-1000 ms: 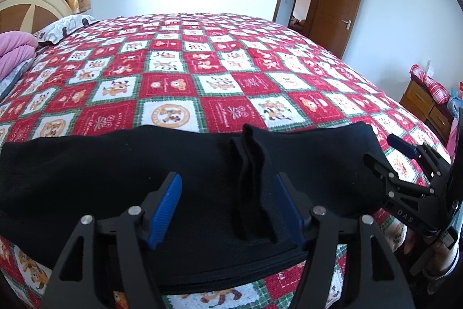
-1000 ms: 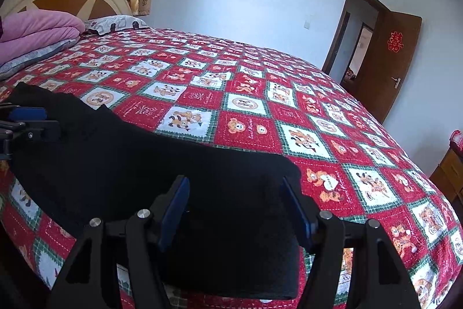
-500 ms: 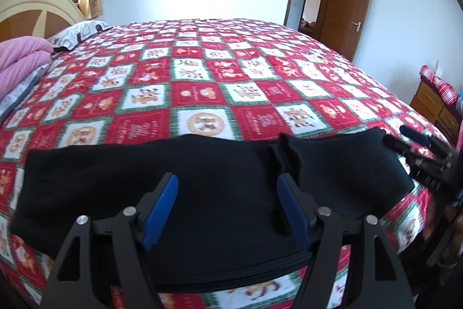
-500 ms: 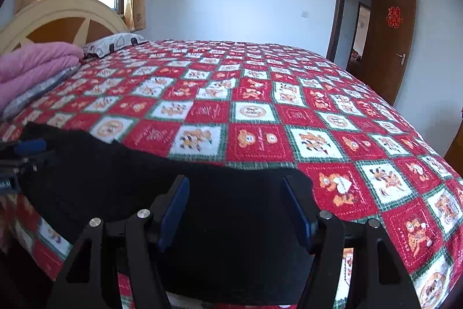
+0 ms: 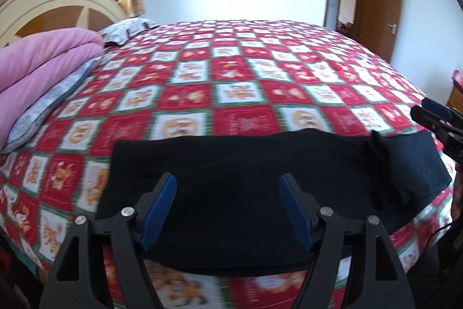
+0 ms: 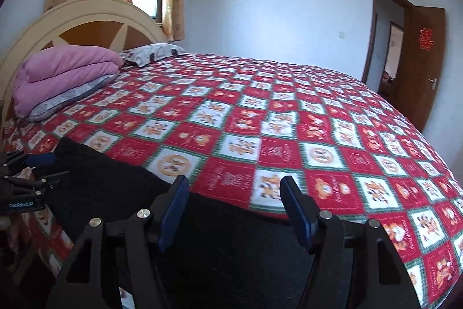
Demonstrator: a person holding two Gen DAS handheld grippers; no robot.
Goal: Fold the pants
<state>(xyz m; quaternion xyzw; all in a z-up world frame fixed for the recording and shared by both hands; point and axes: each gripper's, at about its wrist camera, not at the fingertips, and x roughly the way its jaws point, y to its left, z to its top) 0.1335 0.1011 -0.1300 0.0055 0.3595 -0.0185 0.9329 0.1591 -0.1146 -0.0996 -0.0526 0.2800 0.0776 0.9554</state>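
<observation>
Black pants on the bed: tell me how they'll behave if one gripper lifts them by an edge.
The black pants would probably sag: they lie limp and flat on the quilt, following its surface. A raised wrinkle suggests soft cloth that bunches when pushed. They likely won't roll or tip, though layers may slide apart.

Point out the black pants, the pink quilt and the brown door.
black pants (image 5: 231,164): left wrist view, middle of cloth.
pink quilt (image 6: 63,71): right wrist view, folded top.
brown door (image 6: 422,62): right wrist view, door panel.
</observation>
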